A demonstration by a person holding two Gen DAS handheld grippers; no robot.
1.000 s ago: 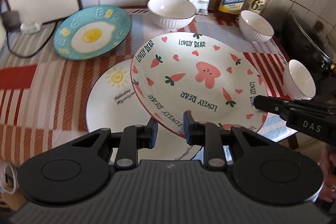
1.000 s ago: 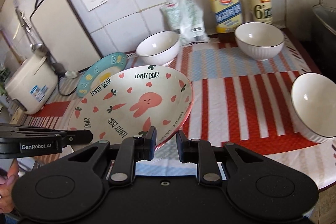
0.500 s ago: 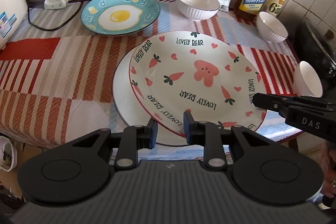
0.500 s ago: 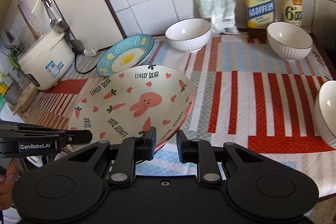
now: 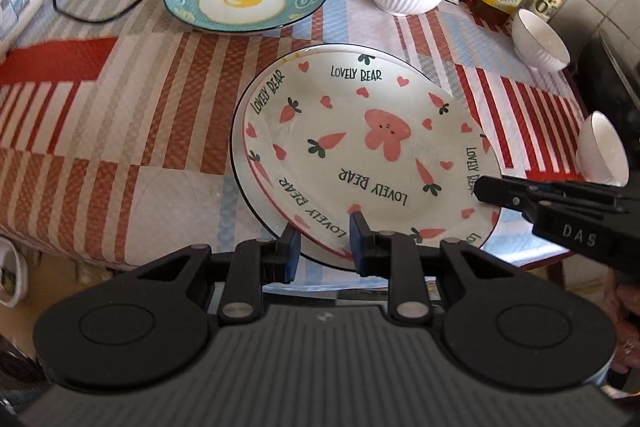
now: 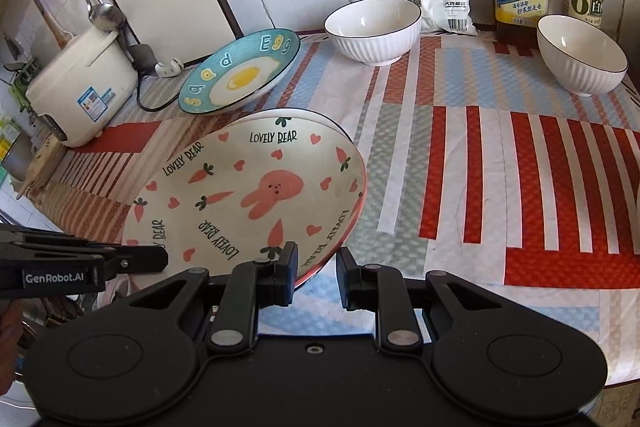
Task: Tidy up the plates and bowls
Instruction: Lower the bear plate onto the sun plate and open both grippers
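We are gripping the near rim of the rabbit plate [image 5: 360,147] with both tools, the left gripper [image 5: 323,247] and the right gripper [image 6: 317,273] each clamped on its edge. The plate is sitting tilted over the white plate [image 5: 240,163] beneath it on the striped cloth [image 5: 100,115]. We are aiming to level it, centre it, then let go together.
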